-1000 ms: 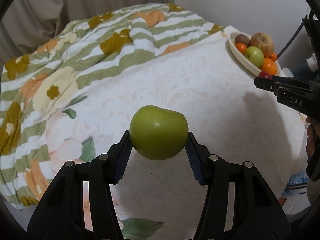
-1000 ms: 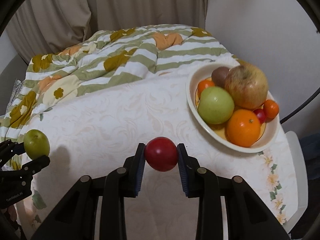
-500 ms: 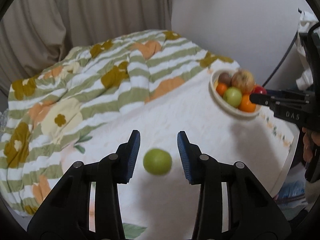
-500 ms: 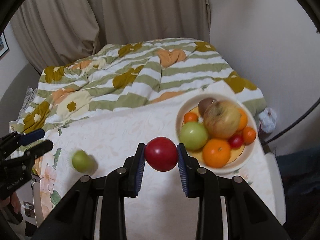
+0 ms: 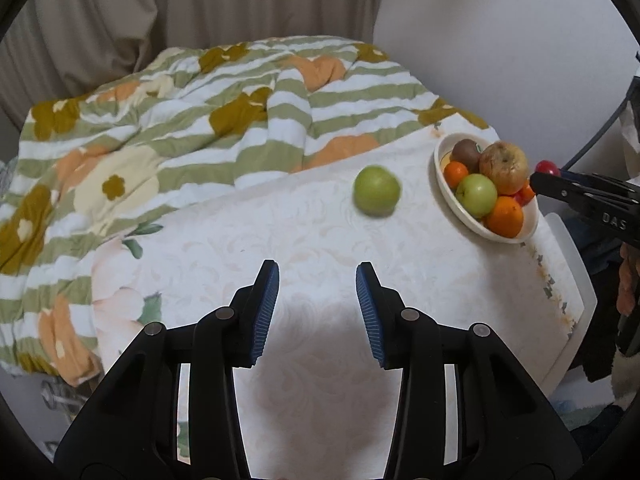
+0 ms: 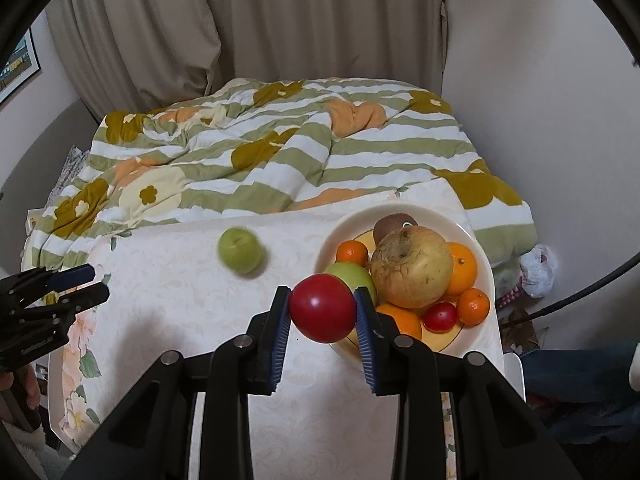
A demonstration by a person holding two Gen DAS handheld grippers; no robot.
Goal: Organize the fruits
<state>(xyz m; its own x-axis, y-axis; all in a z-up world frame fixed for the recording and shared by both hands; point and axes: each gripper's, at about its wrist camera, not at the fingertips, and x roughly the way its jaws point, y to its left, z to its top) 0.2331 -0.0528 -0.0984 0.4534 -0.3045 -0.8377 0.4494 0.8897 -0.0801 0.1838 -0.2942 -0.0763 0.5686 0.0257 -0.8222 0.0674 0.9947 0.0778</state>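
the loose green fruit may roll

the left claw (image 5: 317, 308) is wide open and holds nothing. the right claw (image 6: 322, 312) is squeezed shut on a red fruit (image 6: 322, 307) and hangs by the near rim of the bowl (image 6: 482, 258).

the green fruit (image 5: 376, 190) is out on the white table (image 5: 304, 364), well ahead of the left claw and near the bowl, but not touching it. it looks blurry, so it may be rolling. it could roll onto the striped blanket (image 5: 168, 128) at the far side of the table, or bump the bowl.

the bowl sits close to the table's right edge, and it is already piled up with a big apple (image 6: 411, 267), a green apple (image 5: 476, 195), oranges and small fruits. dropping the red fruit on top could knock one out and over the side.

the middle of the table is bare, so the left claw has lots of room to reach. the right side is tight: the bowl, the edge and the right claw are all close together there.
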